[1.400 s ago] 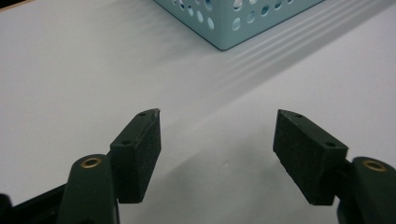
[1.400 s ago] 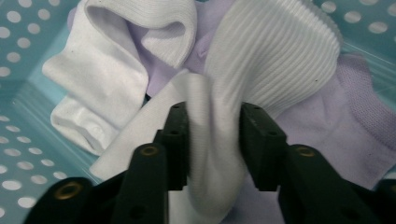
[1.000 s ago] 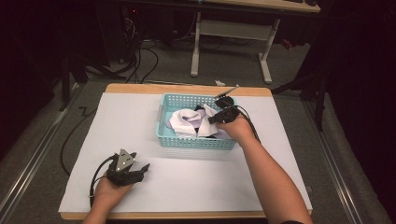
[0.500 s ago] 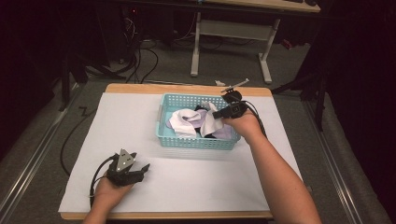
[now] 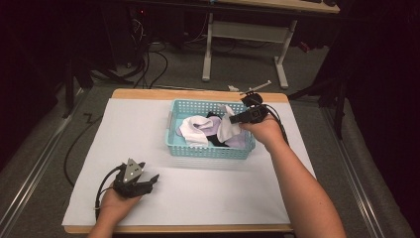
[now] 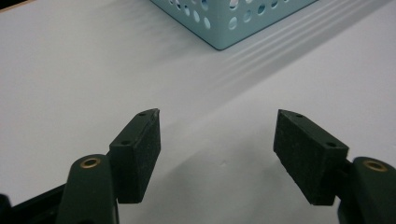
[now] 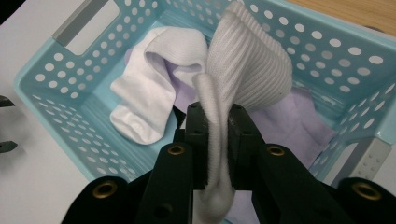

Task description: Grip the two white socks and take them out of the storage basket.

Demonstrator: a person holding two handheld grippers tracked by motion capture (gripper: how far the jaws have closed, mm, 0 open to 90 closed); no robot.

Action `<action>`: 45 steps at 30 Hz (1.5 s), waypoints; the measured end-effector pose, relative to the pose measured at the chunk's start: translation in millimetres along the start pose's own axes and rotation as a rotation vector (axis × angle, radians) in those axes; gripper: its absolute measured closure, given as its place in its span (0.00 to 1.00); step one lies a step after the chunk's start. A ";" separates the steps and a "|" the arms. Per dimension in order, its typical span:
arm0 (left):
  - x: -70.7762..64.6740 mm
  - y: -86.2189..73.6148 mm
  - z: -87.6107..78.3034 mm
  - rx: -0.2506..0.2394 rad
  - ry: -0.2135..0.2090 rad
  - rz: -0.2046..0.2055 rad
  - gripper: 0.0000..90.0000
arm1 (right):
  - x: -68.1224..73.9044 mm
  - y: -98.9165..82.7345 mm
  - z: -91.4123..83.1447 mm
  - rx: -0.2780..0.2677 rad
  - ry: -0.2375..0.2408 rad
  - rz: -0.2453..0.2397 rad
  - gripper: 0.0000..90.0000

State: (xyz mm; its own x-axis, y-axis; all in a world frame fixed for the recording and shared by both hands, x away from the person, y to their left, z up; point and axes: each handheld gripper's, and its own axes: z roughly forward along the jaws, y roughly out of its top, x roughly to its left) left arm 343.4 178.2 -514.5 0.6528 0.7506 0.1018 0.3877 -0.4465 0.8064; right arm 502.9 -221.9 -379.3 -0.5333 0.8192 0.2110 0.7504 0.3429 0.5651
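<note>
A light-blue perforated basket (image 5: 208, 149) stands on white paper at the table's far middle; its rim (image 7: 42, 100) frames the right gripper view. Inside lie a white sock (image 7: 149, 88), a lilac cloth (image 7: 299, 121) and something black. My right gripper (image 5: 236, 119) hangs over the basket's right half, shut on a ribbed white sock (image 7: 247, 70) that is lifted clear of the pile and droops from the jaws (image 5: 227, 126). My left gripper (image 5: 148, 181) rests on the paper at the near left, open, nothing between its pads (image 6: 140, 149); a basket corner (image 6: 224, 23) lies ahead of it.
White paper (image 5: 198, 193) covers most of the wooden table. A small white tool (image 5: 257, 88) lies at the table's far edge behind the basket. Beyond the table stand a desk frame (image 5: 247, 34) and floor cables (image 5: 148, 54).
My right gripper has risen above the basket with the ribbed white sock, pulling it up out of the pile. The left gripper has stayed put.
</note>
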 end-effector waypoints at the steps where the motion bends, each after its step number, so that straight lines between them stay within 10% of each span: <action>1: 0.0 0.0 0.0 0.000 0.000 0.000 0.36 | 0.0 0.0 0.0 0.000 0.000 0.000 0.90; 45: -1.3 0.3 0.7 0.003 0.006 0.002 0.36 | 25.5 -70.1 -98.4 -0.138 0.068 -0.044 0.90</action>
State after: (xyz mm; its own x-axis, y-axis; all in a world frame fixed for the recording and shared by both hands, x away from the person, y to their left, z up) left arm 343.2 176.8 -514.8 0.6499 0.7525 0.1071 0.3879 -0.4496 0.8046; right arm 398.3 -270.3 -335.1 -0.5934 0.7699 0.2349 0.6673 0.3073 0.6784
